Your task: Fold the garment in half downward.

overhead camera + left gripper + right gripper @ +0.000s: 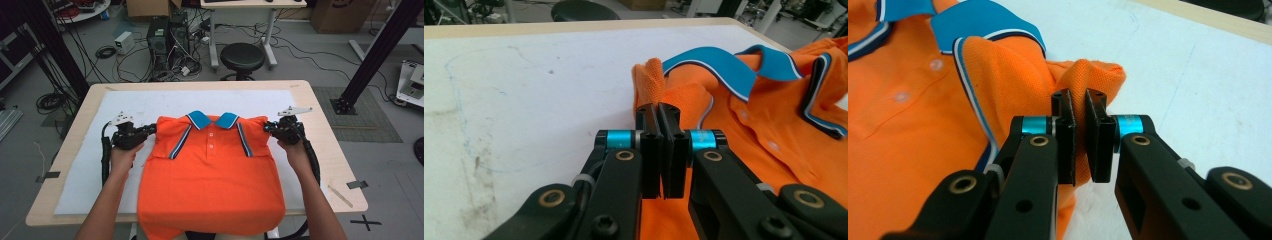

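Note:
An orange polo shirt (212, 170) with a blue collar (212, 120) lies face up on the white sheet, its hem hanging over the table's front edge. My left gripper (152, 128) is shut on the shirt's left shoulder corner. In the left gripper view the jaws (658, 111) pinch a bunched fold of orange fabric (649, 75). My right gripper (268, 127) is shut on the opposite shoulder corner. The right gripper view shows a raised fold of fabric (1098, 75) squeezed between its pads (1078, 100). Both sleeves seem folded under and hidden.
A white sheet (125, 105) covers most of the wooden table (327, 150). Behind the far edge stand a black stool (242, 57), a computer tower (159, 37) with loose cables, and black frame posts (372, 55) at both sides.

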The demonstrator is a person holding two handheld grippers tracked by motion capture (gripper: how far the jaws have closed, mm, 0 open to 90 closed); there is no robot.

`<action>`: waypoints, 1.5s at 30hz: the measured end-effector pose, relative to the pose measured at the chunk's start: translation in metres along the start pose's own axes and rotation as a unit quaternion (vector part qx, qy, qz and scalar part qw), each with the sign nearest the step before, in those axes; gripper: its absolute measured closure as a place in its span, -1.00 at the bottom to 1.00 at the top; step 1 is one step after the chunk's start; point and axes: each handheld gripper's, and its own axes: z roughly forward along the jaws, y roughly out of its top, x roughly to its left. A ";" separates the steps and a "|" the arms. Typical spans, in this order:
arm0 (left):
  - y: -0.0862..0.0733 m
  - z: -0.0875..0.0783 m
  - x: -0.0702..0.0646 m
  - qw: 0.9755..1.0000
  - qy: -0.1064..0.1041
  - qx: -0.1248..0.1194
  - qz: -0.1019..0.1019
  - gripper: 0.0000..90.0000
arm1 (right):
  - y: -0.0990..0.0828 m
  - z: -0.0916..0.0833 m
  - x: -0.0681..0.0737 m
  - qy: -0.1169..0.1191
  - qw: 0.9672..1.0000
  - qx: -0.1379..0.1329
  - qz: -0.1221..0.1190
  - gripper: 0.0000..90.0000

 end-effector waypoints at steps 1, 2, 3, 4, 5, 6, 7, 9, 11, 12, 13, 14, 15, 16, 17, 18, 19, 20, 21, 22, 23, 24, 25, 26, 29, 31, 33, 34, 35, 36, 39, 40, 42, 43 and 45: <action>-0.001 -0.003 -0.002 1.000 -0.003 0.000 0.003 0.96 | -0.003 -0.004 0.002 0.005 1.000 -0.003 0.000 0.89; -0.004 -0.007 -0.006 1.000 -0.004 -0.002 0.008 0.96 | -0.006 -0.007 0.003 0.007 1.000 -0.005 0.000 0.89; -0.006 -0.009 -0.008 1.000 -0.006 -0.003 0.008 0.96 | -0.009 -0.011 0.006 0.011 1.000 -0.007 -0.005 0.89; -0.008 -0.012 -0.010 1.000 -0.007 -0.006 0.009 0.96 | -0.011 -0.013 0.008 0.012 1.000 -0.007 -0.009 0.89; -0.010 -0.016 -0.011 1.000 -0.009 -0.007 0.012 0.96 | -0.014 -0.016 0.011 0.014 1.000 -0.008 -0.013 0.89; -0.012 -0.019 -0.012 1.000 -0.012 -0.007 0.013 0.96 | -0.017 -0.019 0.013 0.016 1.000 -0.009 -0.015 0.89; -0.015 -0.022 -0.014 1.000 -0.014 -0.007 0.014 0.95 | -0.020 -0.021 0.015 0.019 1.000 -0.011 -0.016 0.89; -0.022 -0.029 -0.017 1.000 -0.016 -0.007 0.019 0.95 | -0.026 -0.026 0.020 0.024 0.999 -0.016 -0.021 0.89; -0.029 -0.035 -0.021 0.999 -0.020 -0.008 0.024 0.95 | -0.034 -0.031 0.024 0.027 0.999 -0.015 -0.024 0.89; -0.033 -0.037 -0.023 0.999 -0.021 -0.007 0.026 0.95 | -0.039 -0.034 0.027 0.030 0.999 -0.015 -0.025 0.88; -0.037 -0.039 -0.024 0.999 -0.021 -0.006 0.030 0.96 | -0.043 -0.036 0.028 0.033 0.999 -0.015 -0.024 0.88; -0.040 -0.041 -0.026 0.999 -0.022 -0.005 0.032 0.95 | -0.048 -0.038 0.031 0.035 0.999 -0.016 -0.023 0.88; -0.043 -0.043 -0.027 0.999 -0.025 -0.003 0.033 0.95 | -0.052 -0.040 0.032 0.037 0.999 -0.017 -0.023 0.88; -0.046 -0.045 -0.028 0.999 -0.024 -0.002 0.035 0.95 | -0.057 -0.042 0.033 0.038 0.999 -0.016 -0.023 0.88; -0.048 -0.046 -0.029 0.999 -0.026 -0.001 0.035 0.95 | -0.061 -0.044 0.034 0.038 0.999 -0.016 -0.025 0.88; -0.051 -0.048 -0.030 0.999 -0.026 0.001 0.037 0.95 | -0.064 -0.045 0.035 0.039 0.999 -0.015 -0.024 0.88; -0.054 -0.051 -0.031 0.999 -0.028 0.006 0.041 0.95 | -0.068 -0.047 0.036 0.041 0.999 -0.014 -0.022 0.88; -0.056 -0.052 -0.032 0.999 -0.027 0.007 0.042 0.95 | -0.073 -0.049 0.037 0.044 0.999 -0.012 -0.022 0.88; -0.059 -0.055 -0.033 0.999 -0.028 0.011 0.043 0.95 | -0.074 -0.050 0.037 0.044 0.999 -0.012 -0.021 0.88; -0.062 -0.058 -0.034 0.998 -0.030 0.015 0.044 0.95 | -0.078 -0.052 0.038 0.048 0.999 -0.012 -0.021 0.88; -0.064 -0.060 -0.034 0.998 -0.032 0.017 0.044 0.95 | -0.082 -0.054 0.040 0.049 0.999 -0.010 -0.020 0.88; -0.067 -0.062 -0.035 0.998 -0.033 0.019 0.045 0.95 | -0.084 -0.056 0.041 0.052 0.998 -0.009 -0.022 0.88; -0.070 -0.065 -0.036 0.998 -0.035 0.022 0.046 0.95 | -0.087 -0.058 0.044 0.055 0.998 -0.008 -0.023 0.88; -0.072 -0.067 -0.037 0.998 -0.037 0.024 0.046 0.95 | -0.091 -0.060 0.047 0.055 0.998 -0.008 -0.026 0.88; -0.077 -0.072 -0.038 0.997 -0.044 0.033 0.050 0.95 | -0.100 -0.066 0.053 0.062 0.998 -0.005 -0.028 0.88; -0.080 -0.075 -0.038 0.997 -0.047 0.041 0.050 0.95 | -0.106 -0.068 0.056 0.061 0.998 0.003 -0.031 0.88; -0.082 -0.075 -0.038 0.996 -0.051 0.048 0.051 0.95 | -0.110 -0.067 0.058 0.060 0.998 0.012 -0.034 0.87; -0.083 -0.076 -0.038 0.996 -0.052 0.051 0.051 0.95 | -0.112 -0.067 0.058 0.060 0.997 0.017 -0.035 0.87; -0.084 -0.076 -0.038 0.996 -0.056 0.052 0.050 0.95 | -0.113 -0.067 0.059 0.060 0.997 0.021 -0.035 0.86; -0.083 -0.076 -0.038 0.996 -0.057 0.053 0.047 0.94 | -0.114 -0.067 0.059 0.063 0.997 0.021 -0.033 0.84; -0.073 -0.074 -0.034 0.998 -0.038 0.042 0.030 0.51 | -0.107 -0.072 0.056 0.065 0.998 0.006 -0.014 0.50; -0.068 -0.073 -0.031 0.999 -0.031 0.035 0.022 0.31 | -0.103 -0.074 0.053 0.064 0.998 -0.006 -0.002 0.39; -0.059 -0.068 -0.027 0.999 -0.025 0.025 0.012 0.14 | -0.094 -0.077 0.049 0.054 0.998 -0.028 0.013 0.26; -0.053 -0.064 -0.024 0.999 -0.020 0.025 0.011 0.09 | -0.088 -0.077 0.045 0.049 0.998 -0.035 0.018 0.25; -0.043 -0.053 -0.017 0.999 -0.018 0.026 0.008 0.03 | -0.074 -0.075 0.038 0.033 0.998 -0.041 0.027 0.22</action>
